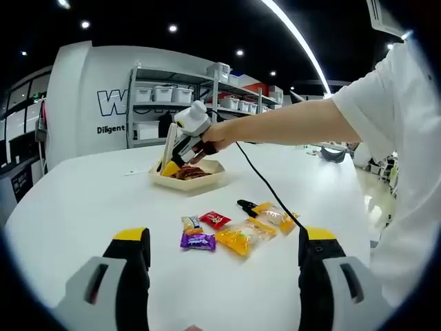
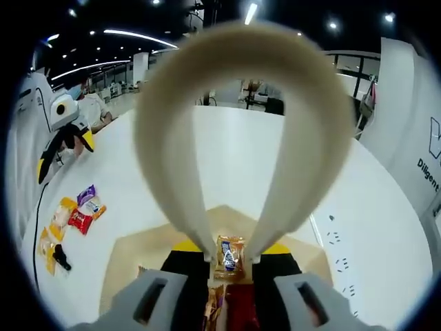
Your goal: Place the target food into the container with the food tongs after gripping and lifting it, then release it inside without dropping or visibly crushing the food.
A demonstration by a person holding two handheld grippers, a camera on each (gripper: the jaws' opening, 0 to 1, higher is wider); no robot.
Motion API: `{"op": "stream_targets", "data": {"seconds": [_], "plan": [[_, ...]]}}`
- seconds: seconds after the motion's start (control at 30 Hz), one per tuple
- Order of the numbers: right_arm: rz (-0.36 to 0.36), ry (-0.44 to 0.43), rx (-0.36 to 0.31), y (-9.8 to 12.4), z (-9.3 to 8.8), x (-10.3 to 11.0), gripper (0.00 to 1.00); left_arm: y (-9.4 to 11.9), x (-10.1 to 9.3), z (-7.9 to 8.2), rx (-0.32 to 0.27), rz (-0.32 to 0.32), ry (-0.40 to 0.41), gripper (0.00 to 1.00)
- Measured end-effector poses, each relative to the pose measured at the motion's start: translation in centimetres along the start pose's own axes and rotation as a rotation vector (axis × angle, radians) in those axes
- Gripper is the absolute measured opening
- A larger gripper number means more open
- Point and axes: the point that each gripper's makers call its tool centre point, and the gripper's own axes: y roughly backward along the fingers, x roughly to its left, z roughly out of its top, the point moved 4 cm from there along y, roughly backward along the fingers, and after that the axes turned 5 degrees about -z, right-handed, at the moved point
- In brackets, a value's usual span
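**Tongs pinch a wrapped snack over the tray**

In the right gripper view, the right gripper (image 2: pixel 231 265) squeezes a pair of cream food tongs (image 2: pixel 234 103), whose looped handle arches up through the view. The tong tips are pressed onto a small orange wrapped snack (image 2: pixel 230 255), held just above the beige container (image 2: pixel 138 252); whether it touches the container floor I cannot tell. More wrappers lie in the container below the snack.

In the left gripper view, the left gripper (image 1: pixel 224 258) hangs with its jaws spread wide and nothing between them, over the white table (image 1: pixel 83 200). Ahead of it lie loose packets: a purple one (image 1: pixel 198 241), a red one (image 1: pixel 215 219) and yellow-orange ones (image 1: pixel 244 236). Farther back, a person's hand (image 1: pixel 217 134) holds the right gripper over the container.
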Motion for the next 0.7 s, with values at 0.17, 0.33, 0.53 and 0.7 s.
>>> {"op": "stream_targets", "data": {"seconds": [0.17, 0.33, 0.53, 0.7], "plan": [[-0.008, 0.002, -0.001, 0.1, 0.1, -0.1, 0.2, 0.0, 0.0, 0.0, -0.001, -0.001, -0.001, 0.88], [-0.022, -0.008, -0.015, 0.9, 0.7, -0.3, 0.19, 0.1, -0.1, 0.1, -0.004, 0.0, -0.001, 0.88], [-0.046, -0.05, -0.064, 2.6, 2.0, -0.2, 0.19, 0.1, -0.3, 0.2, -0.011, -0.003, -0.002, 0.88], [-0.044, -0.059, -0.099, 4.0, 3.1, 0.8, 0.19, 0.1, -0.5, 0.2, -0.014, -0.007, -0.005, 0.88]]}}
